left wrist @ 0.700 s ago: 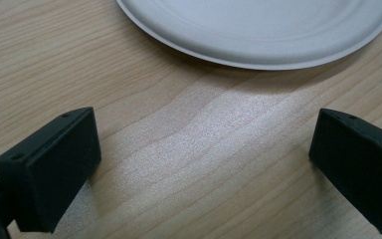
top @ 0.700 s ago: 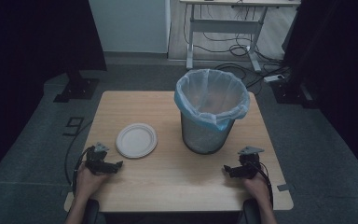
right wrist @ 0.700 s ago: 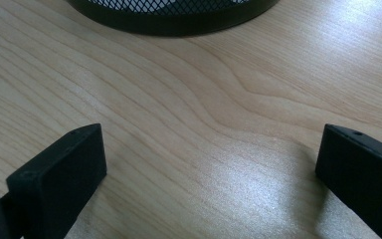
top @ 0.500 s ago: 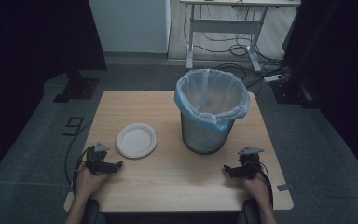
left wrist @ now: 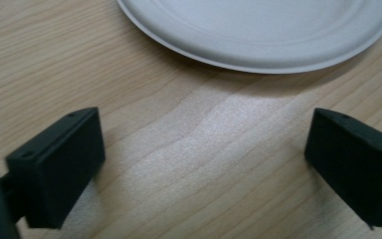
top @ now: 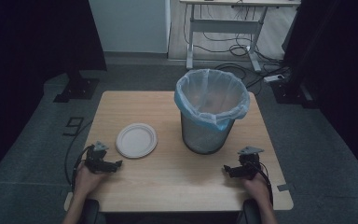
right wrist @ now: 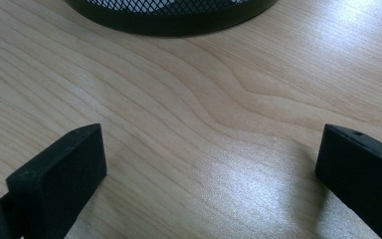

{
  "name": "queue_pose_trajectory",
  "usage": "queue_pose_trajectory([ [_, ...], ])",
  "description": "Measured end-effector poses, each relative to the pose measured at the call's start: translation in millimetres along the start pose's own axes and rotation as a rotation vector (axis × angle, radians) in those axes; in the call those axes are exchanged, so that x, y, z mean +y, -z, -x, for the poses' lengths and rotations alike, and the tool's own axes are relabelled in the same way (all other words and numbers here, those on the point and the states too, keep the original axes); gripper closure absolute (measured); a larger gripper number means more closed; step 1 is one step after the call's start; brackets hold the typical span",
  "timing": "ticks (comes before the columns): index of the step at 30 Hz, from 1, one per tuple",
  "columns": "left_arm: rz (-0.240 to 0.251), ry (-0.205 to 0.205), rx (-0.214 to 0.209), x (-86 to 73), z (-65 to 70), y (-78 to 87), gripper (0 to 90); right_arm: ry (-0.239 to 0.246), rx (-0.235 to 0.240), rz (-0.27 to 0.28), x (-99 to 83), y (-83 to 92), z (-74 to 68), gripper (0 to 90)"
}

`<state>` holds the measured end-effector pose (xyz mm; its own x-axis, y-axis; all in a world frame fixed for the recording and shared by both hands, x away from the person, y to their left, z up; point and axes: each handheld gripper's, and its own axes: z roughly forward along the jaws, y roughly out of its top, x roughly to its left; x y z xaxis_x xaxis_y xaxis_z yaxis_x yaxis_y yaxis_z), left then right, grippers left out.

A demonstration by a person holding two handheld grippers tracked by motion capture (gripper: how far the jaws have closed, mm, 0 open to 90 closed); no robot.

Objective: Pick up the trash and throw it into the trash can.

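A white paper plate point(top: 136, 140) lies on the left half of the wooden table point(top: 168, 182); its near rim point(left wrist: 258, 45) fills the top of the left gripper view. My left gripper point(top: 114, 164) rests on the table just in front of the plate, open and holding nothing. A black mesh bin point(top: 210, 112) lined with a pale blue bag stands right of centre; its base point(right wrist: 174, 12) shows in the right gripper view. Near the table's front right, my right gripper point(top: 227, 170) is open and holds nothing.
Behind the table stand a white desk frame point(top: 228, 28) with cables on the floor and a dark stand base point(top: 77, 86) at the left. Grey floor surrounds the table. Bare wood lies between the two grippers.
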<state>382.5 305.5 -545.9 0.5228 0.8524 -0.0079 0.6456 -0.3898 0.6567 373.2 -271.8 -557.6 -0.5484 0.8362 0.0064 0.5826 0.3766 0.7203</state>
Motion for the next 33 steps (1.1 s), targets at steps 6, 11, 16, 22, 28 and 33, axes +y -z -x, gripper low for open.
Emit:
queue_pose_trajectory([
  [6,-0.007,0.022,0.005,7.4,-6.3,-0.3,6.0,0.000,0.000,0.000,0.0,0.0,0.0,0.0],
  [11,0.014,0.028,-0.014,20.5,-8.6,1.3,7.3,0.000,0.000,0.000,0.0,0.0,0.0,0.0],
  [16,0.026,0.029,-0.025,37.6,-12.9,-1.3,9.5,-0.002,-0.002,0.000,0.0,0.0,-0.3,0.0],
  [22,0.038,0.026,-0.020,58.4,-19.7,-5.0,14.2,-0.003,-0.003,0.000,-0.1,0.1,-0.6,0.0],
  [28,0.041,0.019,-0.004,75.8,-24.9,-11.5,17.0,-0.003,-0.004,0.000,-0.1,0.1,-0.6,0.0],
  [33,0.035,0.017,0.000,84.5,-30.3,-21.5,23.0,-0.003,-0.004,0.000,-0.1,0.1,-0.6,0.0],
])
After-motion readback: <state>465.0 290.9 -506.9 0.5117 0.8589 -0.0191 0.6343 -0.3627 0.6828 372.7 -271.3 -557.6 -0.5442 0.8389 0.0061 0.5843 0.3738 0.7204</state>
